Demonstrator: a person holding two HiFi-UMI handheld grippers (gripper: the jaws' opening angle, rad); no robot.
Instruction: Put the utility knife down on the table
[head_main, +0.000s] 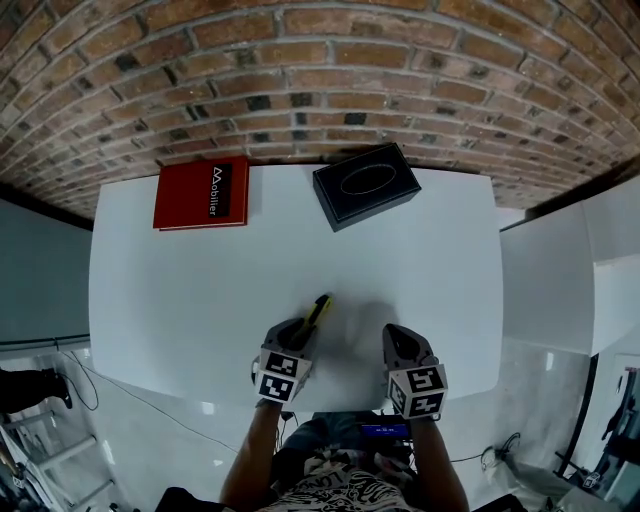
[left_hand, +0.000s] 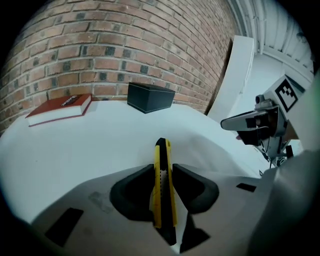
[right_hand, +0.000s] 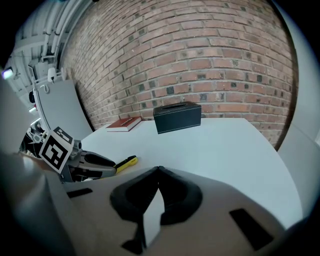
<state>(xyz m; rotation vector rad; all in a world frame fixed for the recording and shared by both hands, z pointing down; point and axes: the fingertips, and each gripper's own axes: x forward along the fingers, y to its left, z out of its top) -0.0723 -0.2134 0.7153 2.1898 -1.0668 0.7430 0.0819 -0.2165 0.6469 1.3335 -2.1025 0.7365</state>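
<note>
A brick wall (head_main: 320, 70) runs along behind the black box (head_main: 366, 185), and everything else sits on the near side of that box. The white table (head_main: 200, 290) spreads out under it and well forward of it, toward the person standing at the front edge. The box itself is at the back of the table, close to the wall, turned a little askew. Off to the left of the box, at about the same depth and apart from it, lies a red book (head_main: 201, 194), flat on the table with its white lettering facing up.

Far forward of the box, over the table's near edge, the person holds both tools side by side. The left claw (head_main: 303, 328) is forward and somewhat left of the box, and it is clenched on the utility knife (left_hand: 162, 180): both dark pads press against the yellow-and-black handle, which stands on edge between them. The knife's front end pokes out past the jaw tips, aimed back toward the box and low over the white surface; I cannot tell whether it touches the table. The right claw (right_hand: 158, 172) is forward of the box and slightly right, just beside the left one, its jaws closed tip to tip.
</note>
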